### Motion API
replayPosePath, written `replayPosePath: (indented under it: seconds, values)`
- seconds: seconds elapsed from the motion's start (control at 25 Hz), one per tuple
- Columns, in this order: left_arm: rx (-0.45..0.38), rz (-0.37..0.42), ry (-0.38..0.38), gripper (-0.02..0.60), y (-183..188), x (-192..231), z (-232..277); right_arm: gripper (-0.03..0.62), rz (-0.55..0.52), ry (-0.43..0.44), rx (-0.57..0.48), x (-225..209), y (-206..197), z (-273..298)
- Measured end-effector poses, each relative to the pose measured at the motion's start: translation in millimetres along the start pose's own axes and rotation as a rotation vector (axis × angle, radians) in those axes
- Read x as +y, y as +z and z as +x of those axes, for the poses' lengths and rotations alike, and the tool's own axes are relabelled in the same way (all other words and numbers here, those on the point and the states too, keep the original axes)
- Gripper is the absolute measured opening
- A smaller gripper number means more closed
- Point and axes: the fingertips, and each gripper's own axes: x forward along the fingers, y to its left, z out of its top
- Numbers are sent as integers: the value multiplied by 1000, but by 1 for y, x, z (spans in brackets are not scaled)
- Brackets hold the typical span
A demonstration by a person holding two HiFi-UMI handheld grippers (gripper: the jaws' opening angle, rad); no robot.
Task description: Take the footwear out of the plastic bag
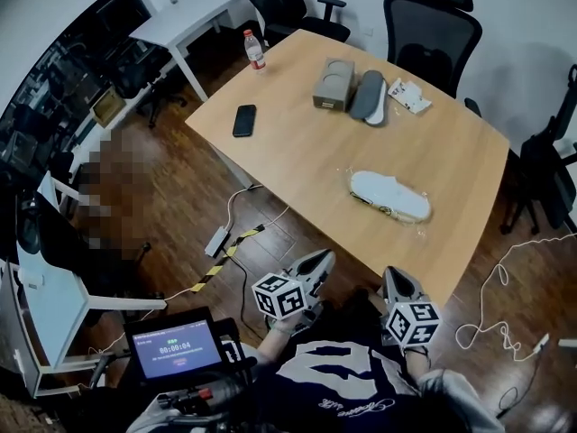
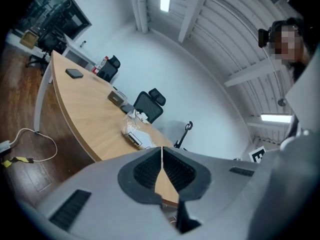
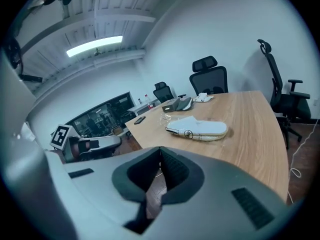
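The white shoe (image 1: 389,197) lies flat on the bench (image 1: 297,152) inside its clear plastic bag (image 3: 169,119), ahead of both tools and closer to the right tool (image 1: 393,274). A round mark on its side is too small to read. Beyond it sit a grey box (image 1: 334,84), a dark insole (image 1: 368,96) and a white packet (image 1: 409,96). A black phone (image 1: 244,120) and a red-capped bottle (image 1: 254,50) lie far ahead of the left tool (image 1: 322,259). Only bare bench lies between the tools and the shoe. Both tools hang short of the bench's near edge, jaws pressed together on nothing.
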Motion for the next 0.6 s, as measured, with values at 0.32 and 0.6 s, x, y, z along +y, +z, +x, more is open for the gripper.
replayPosePath:
  seconds: [0.32, 0.6]
  values:
    - [5, 17, 41, 6, 24, 41, 76, -3, -4, 29, 11, -54, 35, 67]
    - [52, 29, 81, 92, 36, 43, 105, -3, 0, 69, 8, -64, 67, 81]
